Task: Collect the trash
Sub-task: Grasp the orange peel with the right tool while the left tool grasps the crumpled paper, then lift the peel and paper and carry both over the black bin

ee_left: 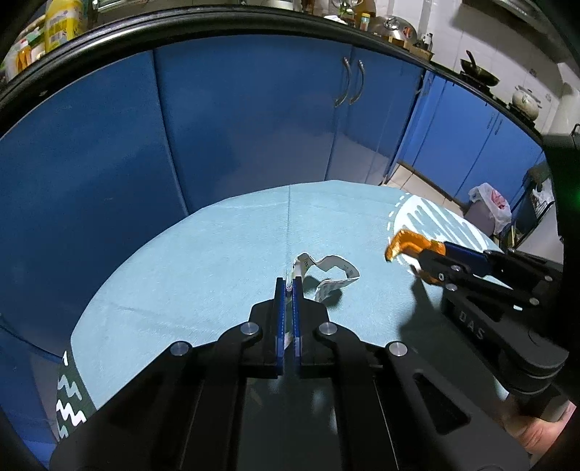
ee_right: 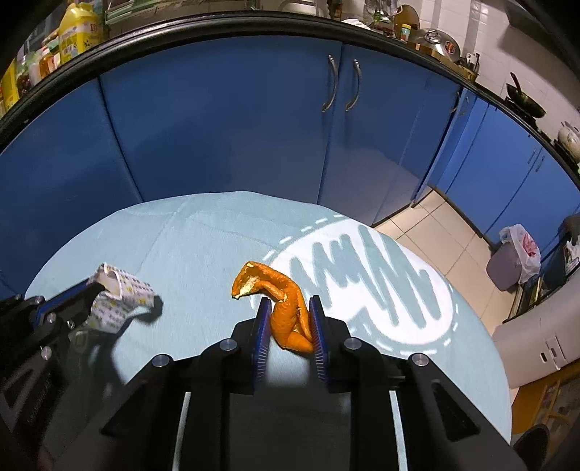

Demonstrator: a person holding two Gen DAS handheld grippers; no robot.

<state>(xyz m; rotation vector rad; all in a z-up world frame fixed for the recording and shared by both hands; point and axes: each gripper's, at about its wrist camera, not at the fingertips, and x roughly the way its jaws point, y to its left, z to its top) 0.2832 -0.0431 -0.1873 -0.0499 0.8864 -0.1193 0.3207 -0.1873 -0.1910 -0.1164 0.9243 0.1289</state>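
Observation:
My left gripper [ee_left: 289, 283] is shut on a crumpled white printed paper wrapper [ee_left: 328, 277], held just above the light-blue tablecloth [ee_left: 181, 275]. The wrapper [ee_right: 119, 293] and the left gripper [ee_right: 92, 290] also show at the left of the right wrist view. My right gripper [ee_right: 289, 302] is shut on an orange peel [ee_right: 281, 300], whose curled end sticks out forward over the tablecloth [ee_right: 203, 246]. In the left wrist view the right gripper [ee_left: 417, 259] holds the peel [ee_left: 404, 243] at the right.
Blue kitchen cabinets [ee_right: 224, 119] stand behind the round table. A grey bin with a plastic bag liner [ee_right: 514, 259] stands on the tiled floor at the far right, also in the left wrist view [ee_left: 487, 210]. Bottles and pots crowd the black countertop [ee_right: 203, 30].

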